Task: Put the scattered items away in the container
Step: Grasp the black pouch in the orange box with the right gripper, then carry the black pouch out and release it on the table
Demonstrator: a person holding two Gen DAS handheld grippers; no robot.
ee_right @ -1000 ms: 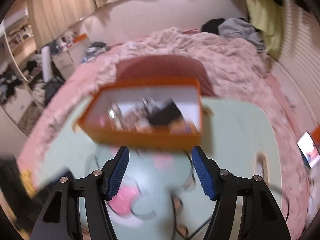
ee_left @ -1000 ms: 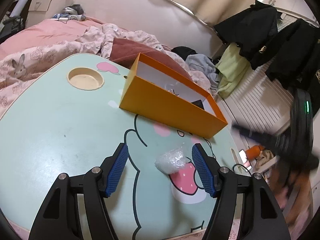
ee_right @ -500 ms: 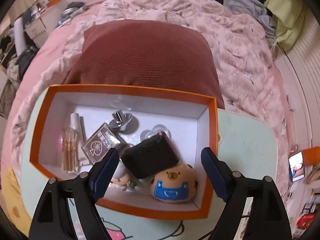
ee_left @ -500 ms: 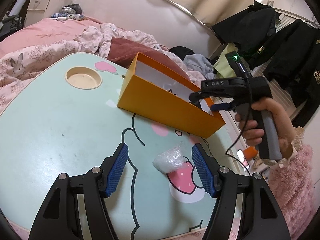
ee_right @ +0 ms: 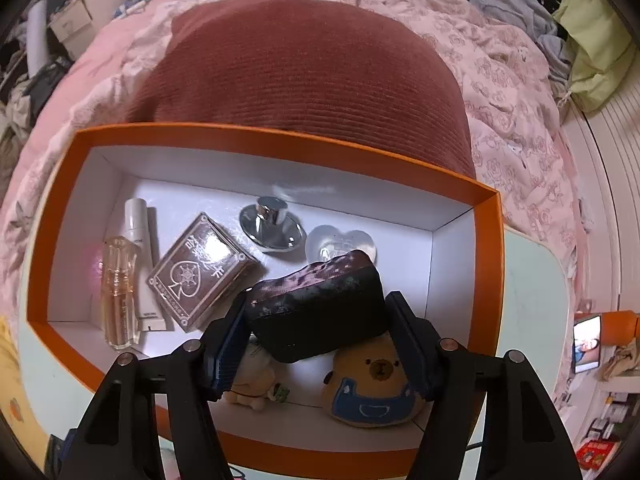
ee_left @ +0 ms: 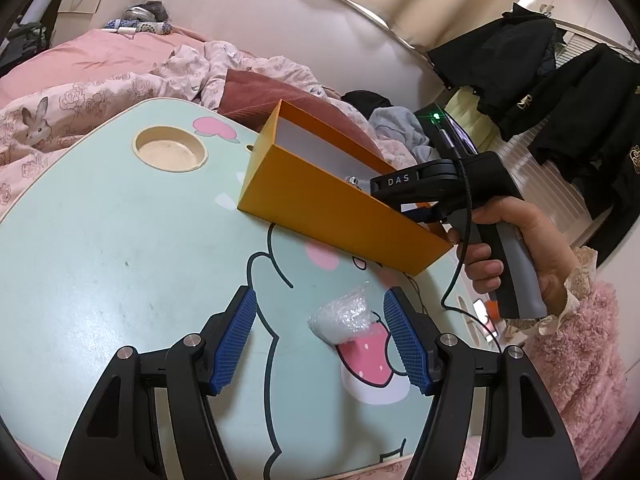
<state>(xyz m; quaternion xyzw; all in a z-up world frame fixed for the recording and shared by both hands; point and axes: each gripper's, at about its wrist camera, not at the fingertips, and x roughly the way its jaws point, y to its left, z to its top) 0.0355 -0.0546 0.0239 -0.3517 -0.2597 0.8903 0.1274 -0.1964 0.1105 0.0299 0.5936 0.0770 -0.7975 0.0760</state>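
Since half a second ago the right claw (ee_right: 316, 330) has dropped lower into the orange box (ee_right: 276, 144), and the dark velvet pouch (ee_right: 316, 312) now sits between its blue pads, which stand close on either side; whether they press it cannot be told. The pouch leans on a bear plush (ee_right: 374, 390) in the box's near right part. To its left lie a card deck (ee_right: 202, 276), a perfume vial (ee_right: 118, 292) and a white tube (ee_right: 138, 224); behind it are a silver cap (ee_right: 272, 222) and a clear heart (ee_right: 340, 242).

The left claw (ee_left: 320, 336) hovers wide open over the mint cartoon surface (ee_left: 100, 240). A crumpled bubble-wrap wad (ee_left: 342, 316) lies on the surface between its pads, nearer the right pad and touching neither. The box stands beyond it, with the right hand (ee_left: 516, 256) at its far corner.
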